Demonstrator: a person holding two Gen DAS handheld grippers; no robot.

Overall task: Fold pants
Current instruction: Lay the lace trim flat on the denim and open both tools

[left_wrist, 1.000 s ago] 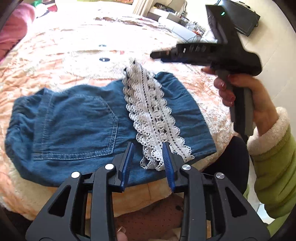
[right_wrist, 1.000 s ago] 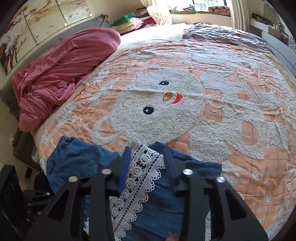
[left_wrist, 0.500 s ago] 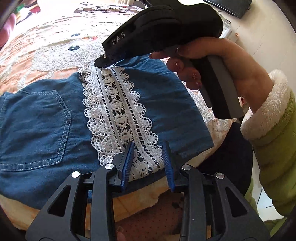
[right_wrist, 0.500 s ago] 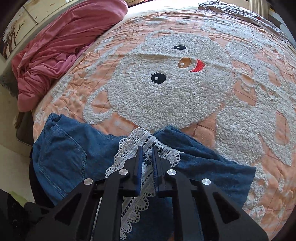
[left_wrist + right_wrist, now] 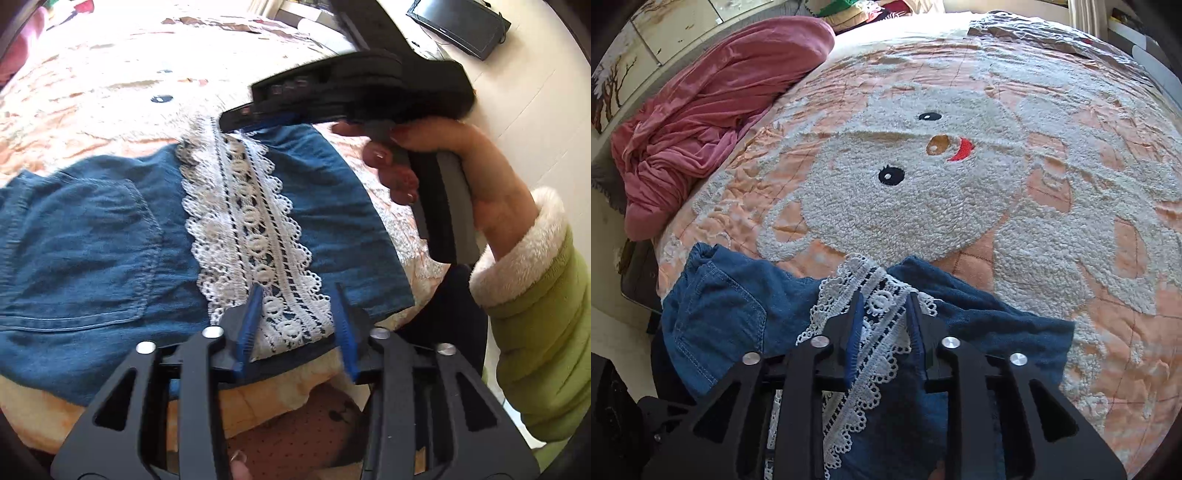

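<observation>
The blue denim pants (image 5: pixel 92 240) lie flat at the near edge of the bed, with a white lace band (image 5: pixel 251 225) across them and a back pocket (image 5: pixel 110 251) to the left. My left gripper (image 5: pixel 297 295) is open, its jaws straddling the near end of the lace at the bed's edge. My right gripper (image 5: pixel 884 299) is open just above the far end of the lace (image 5: pixel 864 295); it also shows in the left wrist view (image 5: pixel 236 123), held by a hand in a green sleeve.
The bed carries a peach quilt (image 5: pixel 1071 184) with a fluffy white animal face. A pink blanket (image 5: pixel 713 110) is heaped at its far left. A dark monitor (image 5: pixel 461 26) sits on a white surface to the right of the bed.
My right gripper was shut over the lace's far end half a second ago and is now open, slightly raised. My left gripper has stayed open at the lace's near end.
</observation>
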